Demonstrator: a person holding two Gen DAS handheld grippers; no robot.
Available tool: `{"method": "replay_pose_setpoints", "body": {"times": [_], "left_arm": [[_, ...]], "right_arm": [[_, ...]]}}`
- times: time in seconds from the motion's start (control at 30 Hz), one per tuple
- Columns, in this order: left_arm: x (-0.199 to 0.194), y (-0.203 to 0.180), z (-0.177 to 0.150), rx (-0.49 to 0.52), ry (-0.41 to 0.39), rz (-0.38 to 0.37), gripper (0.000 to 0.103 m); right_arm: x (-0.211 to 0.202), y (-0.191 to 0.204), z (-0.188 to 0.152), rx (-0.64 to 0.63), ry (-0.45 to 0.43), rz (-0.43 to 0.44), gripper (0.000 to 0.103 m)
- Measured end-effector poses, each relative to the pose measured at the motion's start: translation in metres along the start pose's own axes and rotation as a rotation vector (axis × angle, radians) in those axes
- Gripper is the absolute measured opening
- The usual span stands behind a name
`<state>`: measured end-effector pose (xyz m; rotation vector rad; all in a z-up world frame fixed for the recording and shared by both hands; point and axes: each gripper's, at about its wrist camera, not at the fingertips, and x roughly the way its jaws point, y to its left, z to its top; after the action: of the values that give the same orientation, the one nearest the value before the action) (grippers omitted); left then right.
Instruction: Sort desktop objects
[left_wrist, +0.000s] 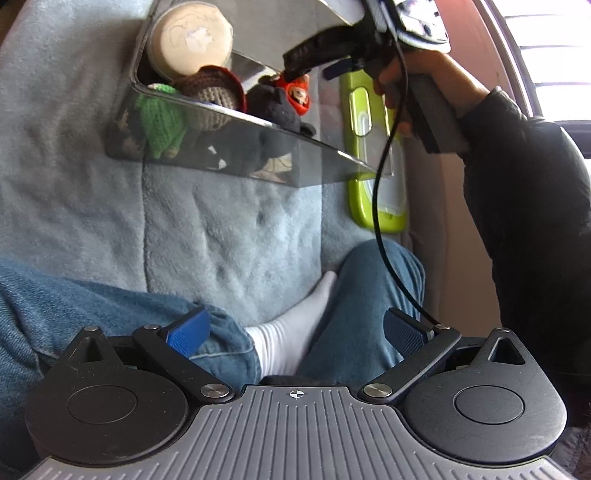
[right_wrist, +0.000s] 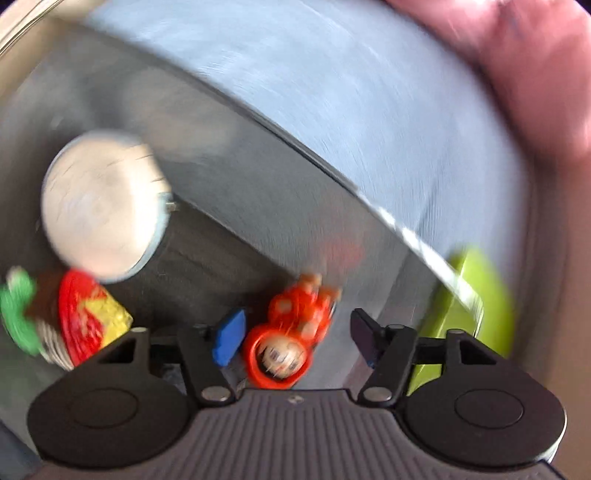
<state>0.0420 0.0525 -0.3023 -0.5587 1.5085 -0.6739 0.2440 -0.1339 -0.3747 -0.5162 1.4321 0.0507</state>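
Note:
A clear plastic bin lies on a light blue blanket. It holds a round beige tin, a crocheted doll with a red hat, a green knitted toy and a black plush. My right gripper points down into the bin, right above a small orange figure. In the blurred right wrist view the orange figure sits between the right gripper's spread fingers, with a gap at the right pad. My left gripper is open and empty over the person's legs.
A lime green flat case lies right of the bin. The person's jeans-clad legs and a white sock are just under the left gripper. A black cable hangs from the right gripper. A pink cushion borders the blanket.

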Motion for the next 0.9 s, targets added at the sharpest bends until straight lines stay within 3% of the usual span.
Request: {"method": "replay_pose_setpoints", "body": {"times": [0.03,0.13,0.27,0.33,0.43,0.5,0.6,0.77,0.9], "left_arm": [[0.0,0.0,0.0,0.003,0.003,-0.001,0.102],[0.0,0.001,0.0,-0.002,0.001,-0.008,0.102],[0.001,0.005,0.001,-0.015,0.001,-0.007,0.102],[0.0,0.007,0.0,-0.018,-0.001,-0.007,0.102],[-0.003,0.012,0.0,-0.032,-0.011,-0.005,0.102],[-0.005,0.016,0.001,-0.042,-0.016,-0.006,0.102],[-0.002,0.019,0.004,-0.055,-0.009,-0.009,0.102],[0.007,0.01,0.005,-0.02,0.018,-0.021,0.102],[0.005,0.005,-0.001,-0.003,0.021,-0.006,0.102]], "right_arm": [[0.002,-0.008,0.001,0.069,0.027,0.034,0.053],[0.005,-0.024,0.0,0.212,0.092,0.116,0.052],[0.013,-0.026,-0.012,0.225,0.105,0.026,0.048],[0.027,-0.024,-0.013,0.258,0.13,0.06,0.052],[0.045,-0.023,-0.011,0.298,0.167,0.099,0.049],[0.048,-0.021,-0.014,0.274,0.142,0.11,0.051],[0.032,-0.005,-0.021,0.069,0.058,0.107,0.049],[0.004,0.047,-0.05,-0.473,-0.145,-0.088,0.049],[0.011,0.063,-0.056,-0.606,-0.181,-0.125,0.049]]}}
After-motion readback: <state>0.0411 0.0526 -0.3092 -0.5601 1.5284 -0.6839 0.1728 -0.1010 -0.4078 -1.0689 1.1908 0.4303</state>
